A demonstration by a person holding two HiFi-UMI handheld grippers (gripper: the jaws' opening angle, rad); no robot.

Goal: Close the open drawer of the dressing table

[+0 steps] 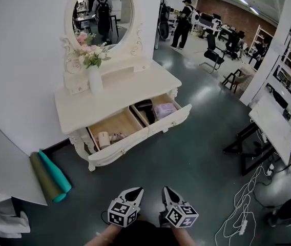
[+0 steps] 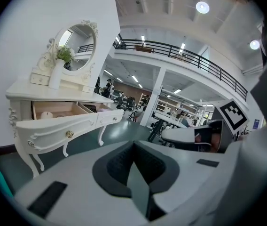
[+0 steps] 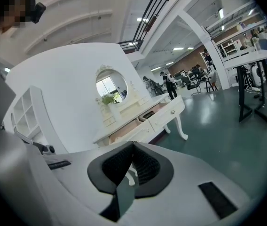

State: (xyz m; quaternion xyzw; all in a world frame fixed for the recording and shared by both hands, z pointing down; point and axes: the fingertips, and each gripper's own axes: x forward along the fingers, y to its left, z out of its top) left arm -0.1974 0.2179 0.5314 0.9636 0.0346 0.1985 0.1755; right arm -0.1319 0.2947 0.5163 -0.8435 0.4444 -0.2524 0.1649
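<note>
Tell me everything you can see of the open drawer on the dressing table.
The drawer stands pulled well out under the dressing table top. Front: cream-white, carved curves, small gold knobs. Inside: pale bare wood, two side-by-side sections; the left holds a small white item, the right something dark and something pink. The left gripper and right gripper, both shut, hang clear of it.

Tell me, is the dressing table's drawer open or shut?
Open. The drawer sticks far out from under the dressing table top, and you can see right down into it.
</note>
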